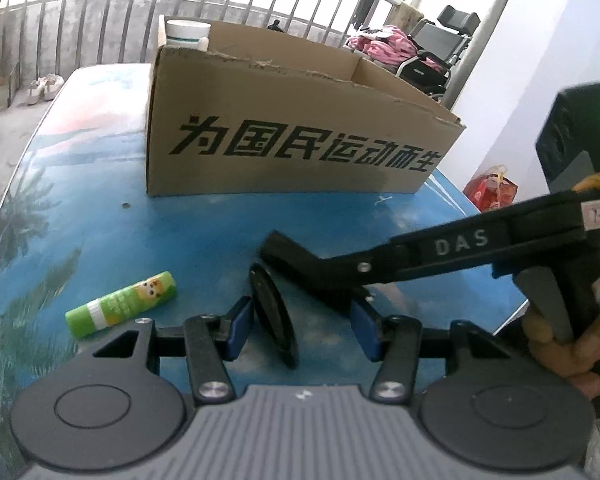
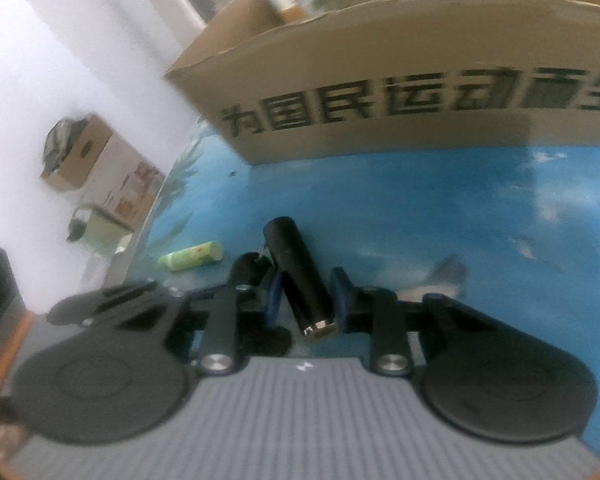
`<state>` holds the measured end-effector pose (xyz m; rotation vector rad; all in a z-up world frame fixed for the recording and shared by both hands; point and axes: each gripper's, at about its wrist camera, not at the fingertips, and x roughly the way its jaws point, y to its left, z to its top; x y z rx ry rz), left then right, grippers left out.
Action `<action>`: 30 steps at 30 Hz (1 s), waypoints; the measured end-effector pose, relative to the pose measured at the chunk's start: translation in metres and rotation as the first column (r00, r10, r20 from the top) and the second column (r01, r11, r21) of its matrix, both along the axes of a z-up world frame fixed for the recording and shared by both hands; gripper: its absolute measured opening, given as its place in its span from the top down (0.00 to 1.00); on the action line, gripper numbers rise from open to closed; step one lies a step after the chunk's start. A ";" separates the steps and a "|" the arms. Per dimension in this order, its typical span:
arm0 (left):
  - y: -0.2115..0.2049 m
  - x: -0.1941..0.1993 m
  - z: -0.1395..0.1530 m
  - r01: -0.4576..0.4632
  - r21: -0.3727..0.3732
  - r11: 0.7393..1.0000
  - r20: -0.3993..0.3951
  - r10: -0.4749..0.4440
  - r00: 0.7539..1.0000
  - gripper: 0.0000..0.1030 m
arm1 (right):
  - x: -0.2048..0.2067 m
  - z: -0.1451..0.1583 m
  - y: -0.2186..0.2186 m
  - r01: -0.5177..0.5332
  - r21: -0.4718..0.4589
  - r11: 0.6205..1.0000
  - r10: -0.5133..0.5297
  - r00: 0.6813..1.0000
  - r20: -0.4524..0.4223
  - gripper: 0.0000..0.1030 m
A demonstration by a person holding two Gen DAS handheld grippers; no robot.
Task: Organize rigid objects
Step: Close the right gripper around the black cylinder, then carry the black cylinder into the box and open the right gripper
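While black cylinder (image 2: 298, 276) sits between right jaws, gripped | left jaws wide around black disc (image 1: 273, 316)

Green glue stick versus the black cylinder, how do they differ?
The green glue stick is bright, with a cartoon print; the black cylinder is plain with a metallic end. The glue stick lies free; the cylinder sits between the right gripper's pads. Both are short cylinders.

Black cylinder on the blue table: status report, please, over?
Left gripper open around black disc. Right gripper straddles black cylinder, contact unclear. Cylinder outside cardboard box. Green glue stick lies clear.
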<state>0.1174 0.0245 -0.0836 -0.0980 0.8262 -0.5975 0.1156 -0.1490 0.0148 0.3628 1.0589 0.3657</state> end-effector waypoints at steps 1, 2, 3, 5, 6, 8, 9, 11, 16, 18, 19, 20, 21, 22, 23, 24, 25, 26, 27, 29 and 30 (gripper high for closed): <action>0.000 -0.001 0.002 0.001 0.001 1.000 0.002 -0.001 1.000 0.43 | -0.003 0.000 -0.006 0.022 -0.003 1.000 -0.022 1.000 -0.003 0.76; -0.001 -0.003 0.004 0.002 0.002 1.000 0.006 -0.002 1.000 0.41 | -0.005 -0.001 -0.012 0.037 -0.001 0.999 -0.037 0.999 -0.007 0.76; -0.002 -0.005 0.007 0.002 0.004 1.000 0.013 -0.002 1.000 0.40 | -0.008 -0.002 -0.018 0.057 0.005 0.998 -0.057 0.998 -0.013 0.76; -0.003 -0.009 0.013 0.006 0.004 1.000 0.031 -0.006 1.000 0.38 | -0.015 -0.004 -0.029 0.096 0.025 0.995 -0.095 0.995 -0.030 0.76; -0.005 -0.011 0.017 0.010 0.001 1.000 0.038 -0.010 0.999 0.38 | -0.018 -0.004 -0.035 0.111 0.035 0.993 -0.110 0.993 -0.039 0.76; -0.009 -0.014 0.022 0.028 -0.009 1.000 0.048 -0.027 0.998 0.37 | -0.025 -0.006 -0.045 0.146 0.064 0.987 -0.142 0.988 -0.063 0.76; -0.013 -0.015 0.024 0.046 -0.014 0.999 0.049 -0.045 0.998 0.37 | -0.028 -0.008 -0.050 0.161 0.084 0.983 -0.155 0.985 -0.077 0.74; -0.023 -0.014 0.024 0.090 -0.027 0.996 0.029 -0.089 0.996 0.37 | -0.030 -0.013 -0.058 0.178 0.147 0.973 -0.163 0.981 -0.106 0.74; -0.045 0.001 0.012 0.114 -0.043 0.993 -0.082 -0.117 0.990 0.42 | -0.022 -0.016 -0.063 0.161 0.197 0.967 -0.144 0.985 -0.095 0.71; -0.048 0.007 0.009 0.090 -0.028 0.996 -0.101 -0.093 0.991 0.44 | -0.014 -0.020 -0.060 0.141 0.199 0.970 -0.122 0.987 -0.105 0.71; -0.048 0.009 0.008 0.085 -0.032 0.996 -0.110 -0.088 0.990 0.45 | -0.010 -0.022 -0.058 0.128 0.208 0.970 -0.108 0.988 -0.106 0.71; -0.048 0.011 0.007 0.081 -0.037 0.996 -0.117 -0.085 0.990 0.46 | -0.008 -0.021 -0.057 0.117 0.208 0.971 -0.096 0.990 -0.106 0.71; -0.048 0.012 0.006 0.075 -0.035 0.997 -0.125 -0.079 0.989 0.48 | -0.006 -0.020 -0.055 0.108 0.205 0.973 -0.088 0.991 -0.106 0.70; -0.046 0.011 0.003 0.071 -0.029 0.997 -0.129 -0.074 0.989 0.51 | -0.003 -0.020 -0.053 0.094 0.202 0.975 -0.074 0.992 -0.106 0.70; -0.046 0.012 0.001 0.068 -0.021 0.997 -0.134 -0.071 0.988 0.56 | -0.001 -0.020 -0.050 0.081 0.206 0.975 -0.059 0.992 -0.112 0.70; -0.046 0.012 -0.001 0.064 -0.017 0.998 -0.141 -0.066 0.988 0.58 | -0.001 -0.020 -0.049 0.072 0.209 0.975 -0.048 0.992 -0.117 0.70; -0.045 0.012 -0.002 0.063 -0.019 0.998 -0.135 -0.065 0.989 0.60 | -0.001 -0.020 -0.046 0.059 0.207 0.977 -0.035 0.992 -0.118 0.70; -0.045 0.012 -0.003 0.060 -0.017 0.998 -0.131 -0.062 0.989 0.63 | -0.001 -0.019 -0.043 0.045 0.196 0.980 -0.023 0.994 -0.111 0.71; -0.045 0.011 -0.003 0.055 -0.012 0.998 -0.126 -0.056 0.990 0.64 | -0.002 -0.018 -0.041 0.034 0.186 0.982 -0.014 0.994 -0.104 0.71; -0.044 0.010 -0.004 0.050 -0.015 0.999 -0.116 -0.052 0.992 0.65 | -0.004 -0.017 -0.038 0.023 0.172 0.985 -0.007 0.996 -0.094 0.71; -0.044 0.010 -0.004 0.047 -0.014 0.999 -0.110 -0.048 0.993 0.66 | -0.006 -0.016 -0.039 0.022 0.168 0.986 -0.007 0.996 -0.088 0.72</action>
